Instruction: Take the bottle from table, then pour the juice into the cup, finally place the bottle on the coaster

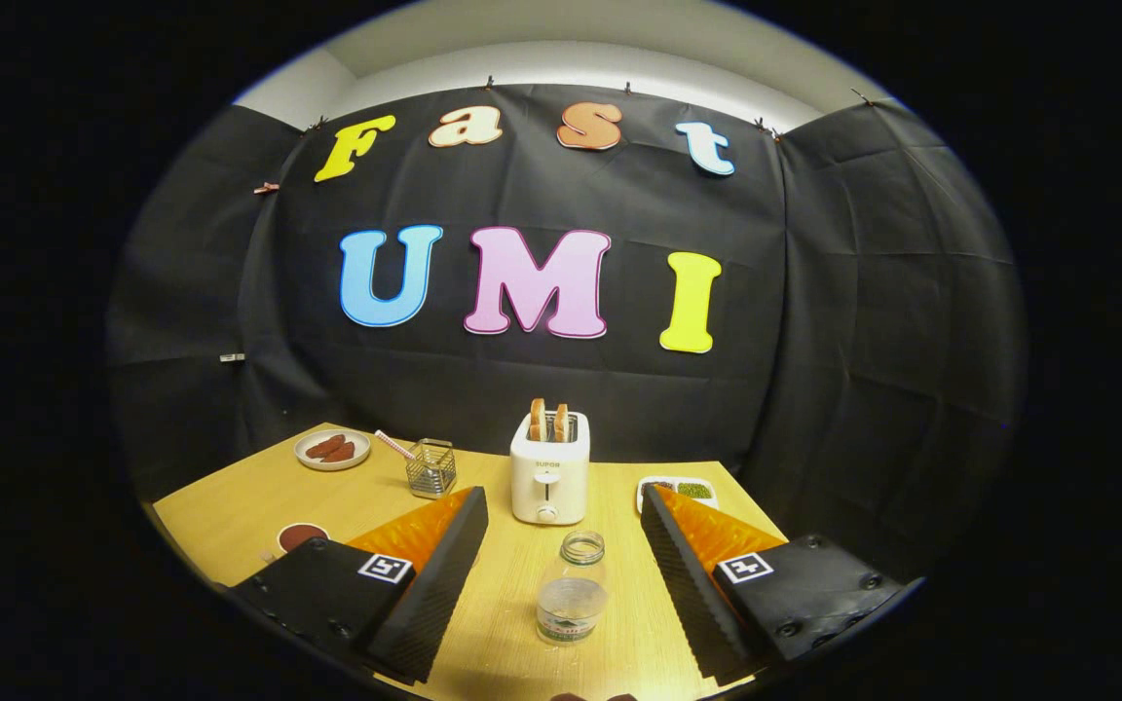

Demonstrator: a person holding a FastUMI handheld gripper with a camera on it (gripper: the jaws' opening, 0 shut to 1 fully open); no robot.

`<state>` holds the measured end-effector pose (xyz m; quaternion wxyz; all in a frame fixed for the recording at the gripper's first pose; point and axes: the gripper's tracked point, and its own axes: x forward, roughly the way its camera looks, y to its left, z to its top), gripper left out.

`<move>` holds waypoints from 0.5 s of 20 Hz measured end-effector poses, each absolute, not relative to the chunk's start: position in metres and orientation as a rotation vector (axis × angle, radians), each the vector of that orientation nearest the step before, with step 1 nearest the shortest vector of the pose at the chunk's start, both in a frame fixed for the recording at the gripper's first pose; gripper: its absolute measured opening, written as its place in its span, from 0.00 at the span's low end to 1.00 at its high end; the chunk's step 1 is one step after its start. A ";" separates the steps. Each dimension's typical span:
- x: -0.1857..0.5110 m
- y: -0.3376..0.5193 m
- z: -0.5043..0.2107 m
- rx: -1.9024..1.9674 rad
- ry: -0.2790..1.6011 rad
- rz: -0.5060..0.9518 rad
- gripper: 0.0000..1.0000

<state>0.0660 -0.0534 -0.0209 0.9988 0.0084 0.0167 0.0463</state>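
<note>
Wood-grain table | clear, seemingly capless bottle upright | tongs released, flanking it

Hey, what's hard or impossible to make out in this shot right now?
- Coaster: partly hidden behind one of the open fingers, gripper view.
- Bottle, standing between the fingers: whether it holds juice is unclear through the clear plastic.
- Divided dish beside the toaster: partly covered by the other finger, contents too small to name.

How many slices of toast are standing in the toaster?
2. Both stand upright in the toaster, beyond the open hand-held gripper: one slice on the left, one on the right, side by side.
</note>
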 end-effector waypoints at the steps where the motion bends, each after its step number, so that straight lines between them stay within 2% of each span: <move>1: 0.070 -0.055 -0.024 0.020 0.039 0.090 0.98; 10: 0.092 -0.055 -0.061 0.014 0.084 0.119 0.98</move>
